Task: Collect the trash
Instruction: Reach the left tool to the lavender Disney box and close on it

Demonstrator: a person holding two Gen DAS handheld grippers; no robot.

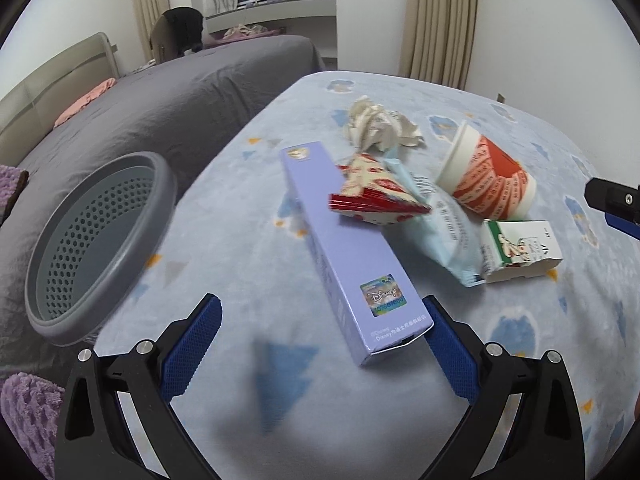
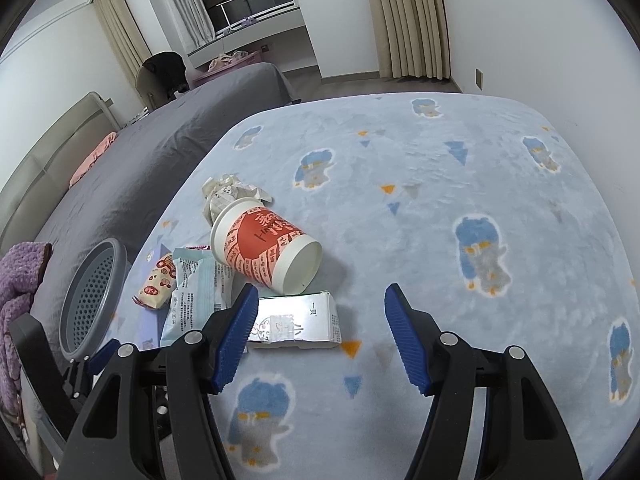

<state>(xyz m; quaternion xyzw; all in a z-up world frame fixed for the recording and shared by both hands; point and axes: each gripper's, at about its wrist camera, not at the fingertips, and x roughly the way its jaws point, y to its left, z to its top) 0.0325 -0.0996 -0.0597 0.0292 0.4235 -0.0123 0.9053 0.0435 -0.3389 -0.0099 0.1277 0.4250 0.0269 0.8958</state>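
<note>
Trash lies on a light blue blanket (image 1: pixel 320 400): a long purple box (image 1: pixel 344 252), a red snack wrapper (image 1: pixel 372 196), a pale blue packet (image 1: pixel 444 236), a red and white paper cup (image 1: pixel 488 176) on its side, a small white carton (image 1: pixel 520 250) and crumpled paper (image 1: pixel 380 126). My left gripper (image 1: pixel 324 340) is open, its jaws on either side of the near end of the purple box. My right gripper (image 2: pixel 320 336) is open just before the carton (image 2: pixel 296 324) and the cup (image 2: pixel 268 248). A grey perforated bin (image 1: pixel 92 248) stands at the left.
A grey bed (image 1: pixel 168 112) lies beyond the blanket's left edge. A purple knit cloth (image 2: pixel 16 288) hangs at the far left. The bin also shows in the right wrist view (image 2: pixel 92 300). The blanket (image 2: pixel 480 200) stretches to the right, with curtains and walls behind.
</note>
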